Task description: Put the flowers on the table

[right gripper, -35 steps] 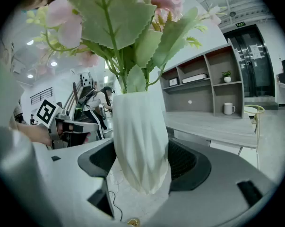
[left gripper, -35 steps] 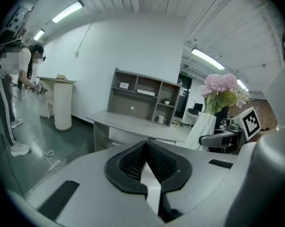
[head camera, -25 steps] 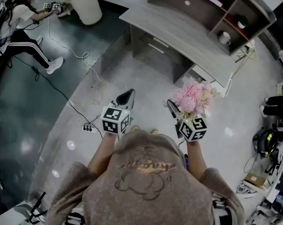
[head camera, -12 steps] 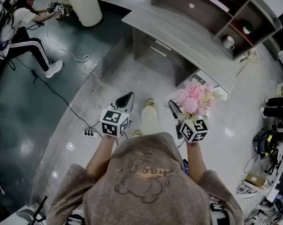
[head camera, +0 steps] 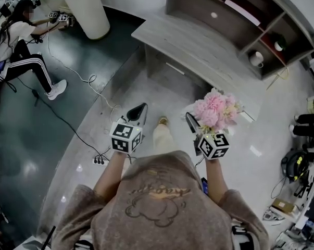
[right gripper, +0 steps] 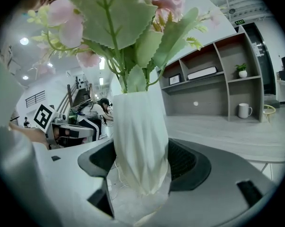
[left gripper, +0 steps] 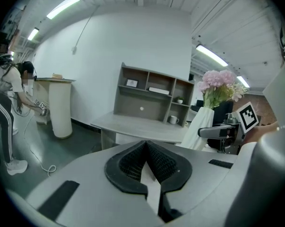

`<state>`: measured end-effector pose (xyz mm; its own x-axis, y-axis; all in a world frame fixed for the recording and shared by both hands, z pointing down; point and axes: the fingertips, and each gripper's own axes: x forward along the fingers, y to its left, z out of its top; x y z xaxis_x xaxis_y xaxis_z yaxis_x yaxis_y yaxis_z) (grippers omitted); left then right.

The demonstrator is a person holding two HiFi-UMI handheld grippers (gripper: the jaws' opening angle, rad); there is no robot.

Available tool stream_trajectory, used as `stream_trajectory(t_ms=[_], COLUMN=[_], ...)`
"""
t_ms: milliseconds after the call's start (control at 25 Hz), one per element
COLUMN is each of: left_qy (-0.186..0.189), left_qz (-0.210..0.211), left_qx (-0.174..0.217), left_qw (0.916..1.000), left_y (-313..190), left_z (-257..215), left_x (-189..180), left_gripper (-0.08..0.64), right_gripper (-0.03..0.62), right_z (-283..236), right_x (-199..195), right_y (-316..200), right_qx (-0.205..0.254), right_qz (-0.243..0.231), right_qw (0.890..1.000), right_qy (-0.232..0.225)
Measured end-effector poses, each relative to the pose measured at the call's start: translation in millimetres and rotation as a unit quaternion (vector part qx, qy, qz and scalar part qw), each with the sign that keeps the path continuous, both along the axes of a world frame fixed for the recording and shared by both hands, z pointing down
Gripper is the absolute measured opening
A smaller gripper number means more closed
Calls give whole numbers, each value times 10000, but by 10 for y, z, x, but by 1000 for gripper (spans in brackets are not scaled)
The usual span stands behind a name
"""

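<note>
Head view: right hand-held gripper (head camera: pixel 193 122) clamped on flowers (head camera: pixel 215 110), left hand-held gripper (head camera: pixel 138 111) jaws together, bare floor (head camera: pixel 164 92) before table (head camera: pixel 198 43) edge.

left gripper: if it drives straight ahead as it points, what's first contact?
Probably the grey table. The left gripper, jaws shut and empty, points at its front edge with nothing visible in between. Depth is unclear, so it might skim just over the top.
</note>
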<state>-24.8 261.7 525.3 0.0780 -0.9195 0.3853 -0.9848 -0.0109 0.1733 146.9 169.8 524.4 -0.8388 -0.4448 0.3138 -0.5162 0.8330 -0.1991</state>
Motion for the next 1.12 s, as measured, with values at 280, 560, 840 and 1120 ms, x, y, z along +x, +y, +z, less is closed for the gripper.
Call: stream_trajectory(t_ms=[280,560,840,1120], left_qy=[-24,-124,-177,-165], left_qz=[-74,-100,-38,213], left_qx=[30,40,34,12], left_qw=[10000,9999,9998,9996], left_y=[-933,-1847,-2307,-2719], left_z=[-213,-339,-375,-375], left_x=[-409,-702,-858,-1049], left_gripper=[11,11,11,11], right_gripper=[334,334,334,334], right_z=[-164,-242,-241,-273], right_x=[-396,-668,-869,-1030], right_y=[-893,-1845,-2312,-2589], right_qx=[-23,-8,-56,-46], right_qz=[-110,-102,-66,119], right_qw=[9999,9999,10000,9999], right_qy=[30,-13,-47,-18])
